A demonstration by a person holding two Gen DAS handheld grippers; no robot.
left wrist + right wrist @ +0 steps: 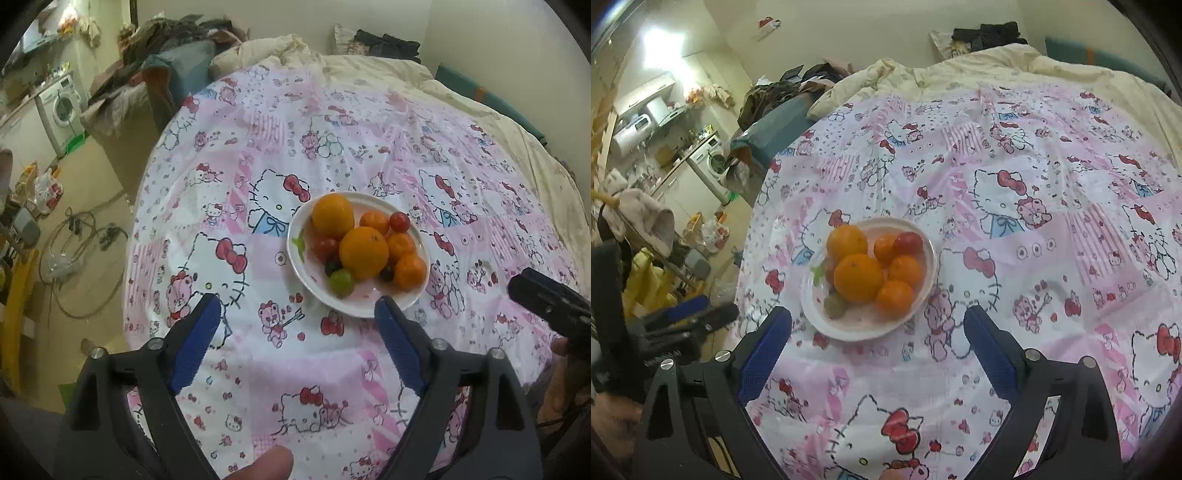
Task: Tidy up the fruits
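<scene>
Tablecloth (258, 147): fruit plate (364, 312) beyond left tongs (297, 314) (gaping, empty)

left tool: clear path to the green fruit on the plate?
Probably yes. The left tool is open and empty, and the green fruit sits uncovered at the plate's near edge, beside a large orange.

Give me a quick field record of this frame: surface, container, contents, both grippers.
surface: cartoon-print cloth in pink and white over a round top
container: white plate on the cloth
contents: two large oranges, three smaller orange fruits, red tomatoes, one green fruit, small dark fruits
loose fruit off plate: none visible
left gripper: open, holding nothing, short of the plate
right gripper: open, holding nothing, plate's near rim between its fingertips in view
</scene>
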